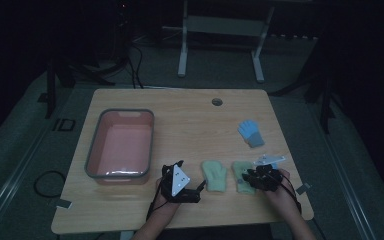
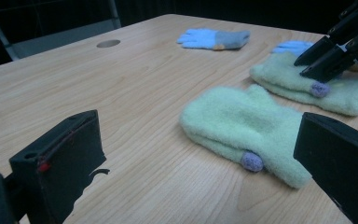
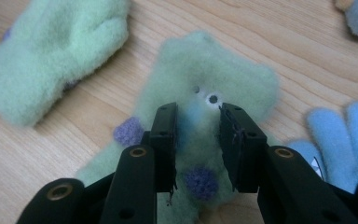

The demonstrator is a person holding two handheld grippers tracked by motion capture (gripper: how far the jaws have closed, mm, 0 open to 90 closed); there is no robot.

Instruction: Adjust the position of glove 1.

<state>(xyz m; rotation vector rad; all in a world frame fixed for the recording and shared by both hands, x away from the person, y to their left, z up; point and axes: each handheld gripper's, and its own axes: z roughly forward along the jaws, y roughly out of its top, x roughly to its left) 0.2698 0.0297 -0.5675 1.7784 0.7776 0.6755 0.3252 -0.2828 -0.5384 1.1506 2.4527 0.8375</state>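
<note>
The right tongs (image 3: 198,140) pinch a bunched-up part of a green mitten (image 3: 205,74) on the near right of the desk (image 1: 180,130). The left tongs (image 2: 200,154) stand wide apart, holding nothing, near another green mitten (image 2: 242,126) just left.

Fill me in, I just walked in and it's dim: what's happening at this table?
A person is working with handheld tongs on small gloves spread over a wooden table. The right tongs are down on a green mitten with purple spots, jaws either side of a fold of it; whether they pinch it is unclear. The left tongs are open beside a second green mitten, not touching it. A blue glove lies farther back, and a pink bin sits to the left.
</note>
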